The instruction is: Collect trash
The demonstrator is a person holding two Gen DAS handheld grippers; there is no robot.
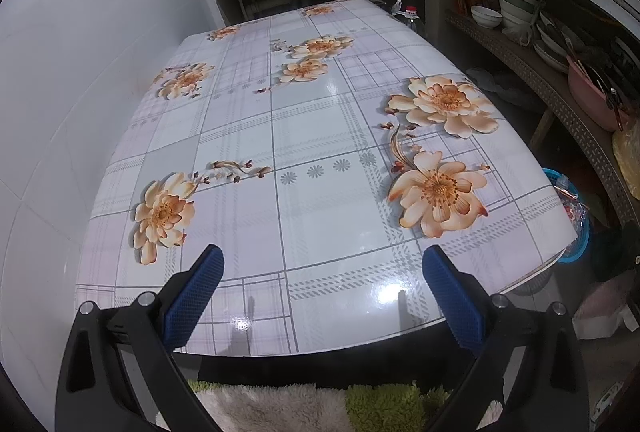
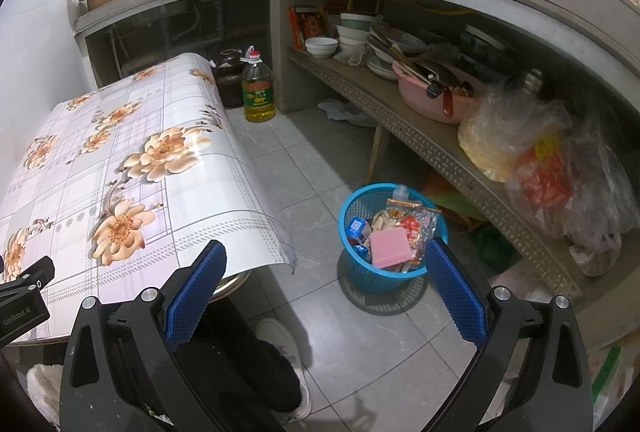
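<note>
**Kid:** Fluffy rug (image 1: 304, 408) sits right under your left gripper (image 1: 320, 292). Why are its blue fingers (image 1: 196, 296) so far apart?

**Helper:** You have nothing to hold there. Your left gripper is wide open and empty, up over the near edge of the table (image 1: 280, 136). Its flowery top looks bare, so I think no trash is left on it.

**Kid:** Where did the trash go?

**Helper:** From this side you only see a bit of the blue basket (image 1: 576, 232), peeking out past the table's right edge. A shiny wrapper shows at the top.

**Kid:** And your other camera?

**Helper:** Closest there is your right gripper (image 2: 326, 296), also wide open with nothing in it. Below it you can see your dark trouser leg and a white shoe (image 2: 288, 352) on the floor tiles.

**Kid:** Can you see the basket better now?

**Helper:** Yes. Here the blue basket (image 2: 372, 276) stands whole on the floor, near the table's corner, easy for you to reach. It holds the trash: a pink pad (image 2: 390, 248), a clear snack bag (image 2: 416, 228) and a small blue thing, maybe a box, too tiny to tell.

**Kid:** Anything else new?

**Helper:** An oil bottle (image 2: 258, 92) by the far table end, and a shelf with a pink bowl (image 2: 432, 100).
</note>
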